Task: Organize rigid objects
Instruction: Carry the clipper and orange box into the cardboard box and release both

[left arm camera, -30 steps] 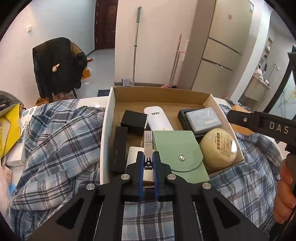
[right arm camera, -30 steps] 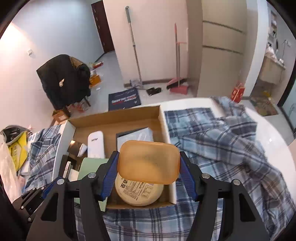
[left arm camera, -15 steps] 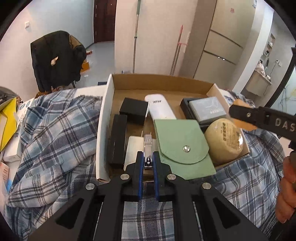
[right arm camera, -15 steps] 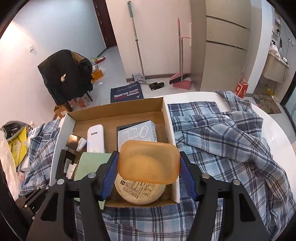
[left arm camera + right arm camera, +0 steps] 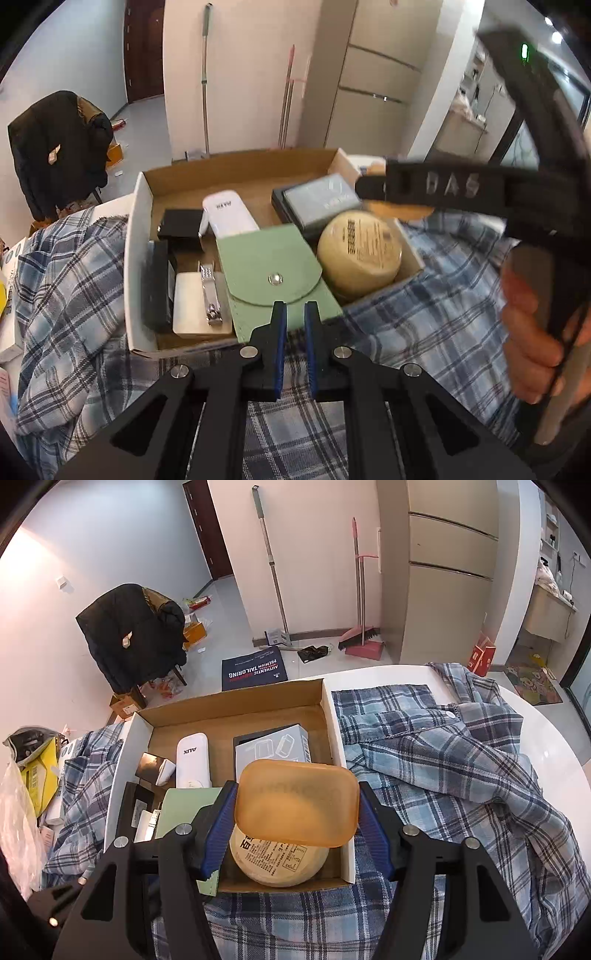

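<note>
A cardboard box (image 5: 240, 166) (image 5: 236, 701) on a plaid shirt holds a green pouch (image 5: 273, 273), a round yellow tin (image 5: 360, 253), a white AUX device (image 5: 227, 218), a grey box (image 5: 321, 201), black boxes and a white block. Metal nail clippers (image 5: 208, 293) lie on the white block (image 5: 188, 306). My left gripper (image 5: 294, 314) is nearly shut and empty, just outside the box's near edge by the pouch. My right gripper (image 5: 297, 805) is shut on an orange plastic box (image 5: 297, 806), held above the tin (image 5: 279, 860).
The plaid shirt (image 5: 443, 760) covers a white table (image 5: 554, 746). Yellow bags and small boxes (image 5: 37, 775) lie at the left. A chair with a black coat (image 5: 129, 635) stands behind, with brooms against the wall.
My left gripper let go of the nail clippers onto the white block and moved right and back. The right gripper with the orange box stays above the tin.
</note>
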Demonstrator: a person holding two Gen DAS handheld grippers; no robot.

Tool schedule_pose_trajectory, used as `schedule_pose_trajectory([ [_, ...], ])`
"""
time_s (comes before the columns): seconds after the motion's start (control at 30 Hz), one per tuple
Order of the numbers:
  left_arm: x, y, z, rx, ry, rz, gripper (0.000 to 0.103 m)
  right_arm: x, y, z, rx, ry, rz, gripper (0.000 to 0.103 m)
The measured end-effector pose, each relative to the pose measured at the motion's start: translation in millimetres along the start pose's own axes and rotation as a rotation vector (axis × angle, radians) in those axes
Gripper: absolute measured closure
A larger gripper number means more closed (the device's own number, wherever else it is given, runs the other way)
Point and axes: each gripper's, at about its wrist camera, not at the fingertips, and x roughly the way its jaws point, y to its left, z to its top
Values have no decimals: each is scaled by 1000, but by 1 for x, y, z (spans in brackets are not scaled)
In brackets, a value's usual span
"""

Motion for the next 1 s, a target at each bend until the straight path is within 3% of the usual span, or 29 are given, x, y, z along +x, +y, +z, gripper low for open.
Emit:
schedule_pose_trajectory([
  [0.17, 5, -8, -3, 11, -23, 54, 93, -1, 1, 0, -2, -3, 2, 41],
  [0.37, 21, 14, -6, -95, -70, 44, 93, -2, 4, -1, -14, -16, 12, 41],
  [0.43, 14, 24, -7, -137, -117, 46, 93, -5, 4, -1, -20, -43, 33, 41],
  [0.5, -7, 32, -5, -176, -230, 65, 92, -7, 6, -1, -24, -66, 62, 41],
  [0.53, -16, 36, -5, -187, -275, 87, 88, -7, 7, -2, -27, -73, 77, 41],
  [0.57, -26, 39, -6, -197, -330, 117, 69, -5, 9, -2, -30, -71, 91, 41],
  [0.6, -36, 44, -8, -215, -389, 147, 30, -3, 11, -4, -33, -61, 112, 41],
  [0.63, -43, 48, -9, -235, -434, 173, 11, 1, 13, -5, -33, -47, 138, 41],
  [0.67, -50, 54, -11, -260, -482, 202, 1, 5, 16, -7, -28, -26, 176, 41],
  [0.7, -56, 59, -13, -291, -516, 225, 1, 8, 18, -8, -20, -10, 210, 41],
  [0.77, -60, 73, -14, -341, -522, 204, 1, 13, 23, -12, -8, 10, 260, 41],
  [0.83, -60, 88, -16, -396, -518, 156, 1, 16, 29, -15, -13, 9, 272, 41],
  [1.0, -63, 107, -16, -458, -515, 131, 1, 20, 45, -25, -44, 1, 297, 41],
])
